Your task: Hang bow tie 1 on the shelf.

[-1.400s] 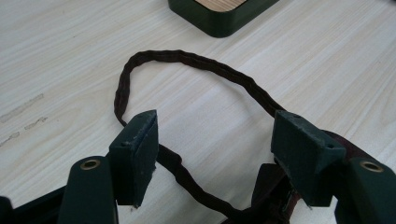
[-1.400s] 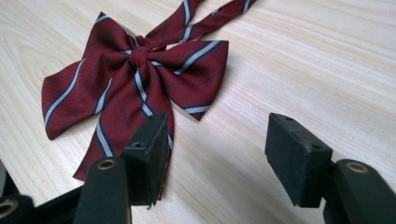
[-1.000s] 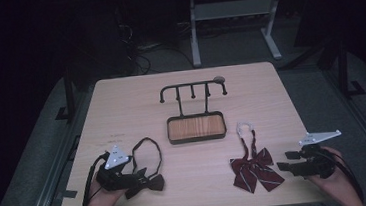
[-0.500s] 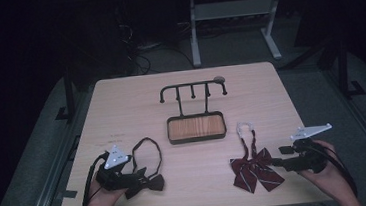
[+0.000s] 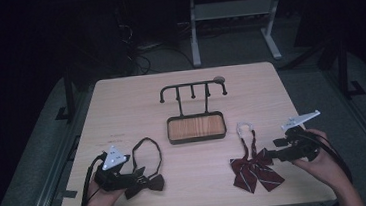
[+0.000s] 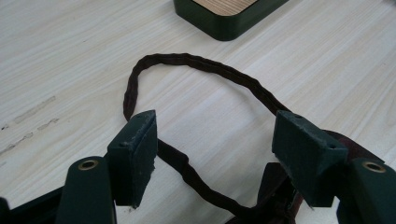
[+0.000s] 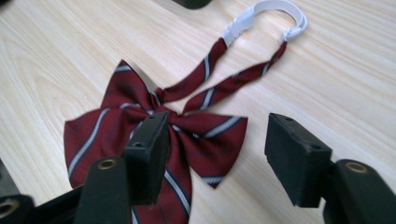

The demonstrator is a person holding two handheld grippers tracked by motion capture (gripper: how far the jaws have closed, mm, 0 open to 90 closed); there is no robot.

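High view shows a pale wooden table (image 5: 121, 108) with a dark hook stand (image 5: 194, 113) at its middle, a wood-lined tray forming the stand's base. Toward the person and to the left of that stand lies a dark bow tie (image 5: 145, 182), its thin neck strap (image 5: 147, 154) looping back toward the stand. The left gripper (image 5: 138, 176) sits right at this tie's bow; in the left gripper view its jaws stand wide apart over the strap (image 6: 196, 65), clamping nothing, with a corner of the stand's tray (image 6: 229, 16) beyond. Toward the person and to the right of the stand lies a red striped bow tie (image 5: 253, 169), its white clasp (image 5: 245, 127) pointing at the stand. The right gripper (image 5: 273, 154) hovers just beside this tie on the side away from the stand. Right gripper view has the jaws spread wide above the red striped bow tie (image 7: 154, 126), holding nothing.
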